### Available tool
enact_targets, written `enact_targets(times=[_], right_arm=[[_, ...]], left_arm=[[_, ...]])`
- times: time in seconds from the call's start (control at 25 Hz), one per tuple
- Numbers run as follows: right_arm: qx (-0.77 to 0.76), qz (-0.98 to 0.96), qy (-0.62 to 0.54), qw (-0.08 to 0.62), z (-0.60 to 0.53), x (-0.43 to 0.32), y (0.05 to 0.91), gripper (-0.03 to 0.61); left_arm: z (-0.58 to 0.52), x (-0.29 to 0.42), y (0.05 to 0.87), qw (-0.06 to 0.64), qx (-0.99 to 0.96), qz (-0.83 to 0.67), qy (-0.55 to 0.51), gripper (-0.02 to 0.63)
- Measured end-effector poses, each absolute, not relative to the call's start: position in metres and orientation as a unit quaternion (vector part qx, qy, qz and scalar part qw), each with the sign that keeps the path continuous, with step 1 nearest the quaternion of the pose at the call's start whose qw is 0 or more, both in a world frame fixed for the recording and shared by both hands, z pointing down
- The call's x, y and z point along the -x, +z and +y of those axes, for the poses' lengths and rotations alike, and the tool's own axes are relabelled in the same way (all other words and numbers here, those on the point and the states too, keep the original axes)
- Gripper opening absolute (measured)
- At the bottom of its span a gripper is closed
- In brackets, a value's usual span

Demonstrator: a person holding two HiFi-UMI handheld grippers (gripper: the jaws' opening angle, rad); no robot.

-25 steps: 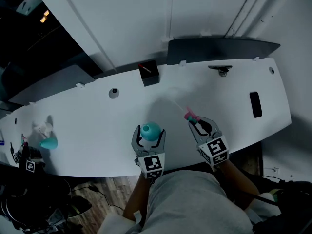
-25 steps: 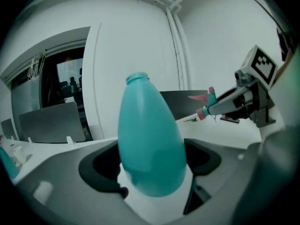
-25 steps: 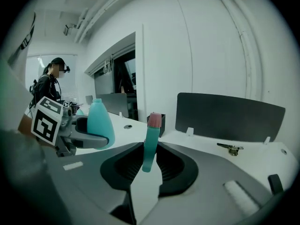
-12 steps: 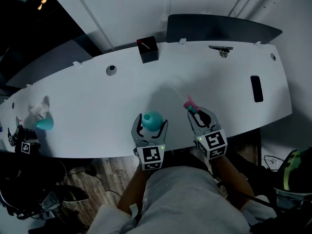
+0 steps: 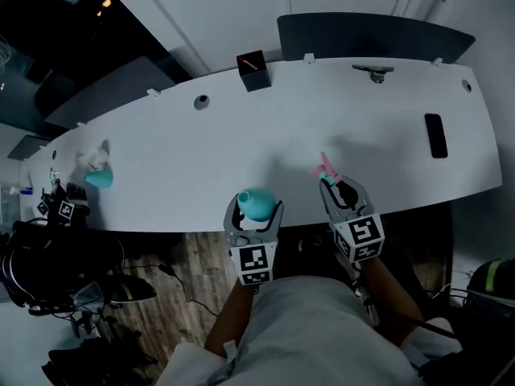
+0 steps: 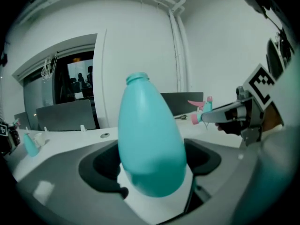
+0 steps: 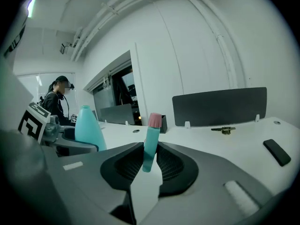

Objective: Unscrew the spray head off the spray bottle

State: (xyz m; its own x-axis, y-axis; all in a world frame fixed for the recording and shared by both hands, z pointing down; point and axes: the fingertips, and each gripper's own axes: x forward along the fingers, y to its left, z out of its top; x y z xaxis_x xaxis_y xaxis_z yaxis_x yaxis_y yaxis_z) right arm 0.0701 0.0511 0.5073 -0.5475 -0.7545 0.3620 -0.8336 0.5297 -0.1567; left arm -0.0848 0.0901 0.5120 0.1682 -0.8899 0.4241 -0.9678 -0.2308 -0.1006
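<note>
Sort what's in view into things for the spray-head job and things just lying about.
Job: teal spray bottle, neck bare, in the left gripper; pink-and-teal spray head in the right gripper.
Lying about: second teal bottle at the table's left end; black box; small metal item; flat black slab.

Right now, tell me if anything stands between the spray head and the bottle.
Nothing visible does. The spray head in the right hand-held gripper and the bottle in the left hand-held gripper are apart.
</note>
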Motion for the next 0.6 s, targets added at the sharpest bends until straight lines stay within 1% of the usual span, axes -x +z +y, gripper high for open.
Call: enact_targets(times=[0.36, 0.6], right_arm=[[-0.489, -0.85, 0.17, 0.095, 0.084, -0.088, 0.504, 0.084], [-0.504, -0.845, 0.149, 0.099, 0.09, -0.074, 0.493, 0.084]], left_arm=[[0.122, 0.095, 0.503, 0.088, -0.755, -0.618, 0.202, 0.413], [0.117, 0.097, 0.497, 0.082, -0.773, -0.6, 0.189, 0.411]])
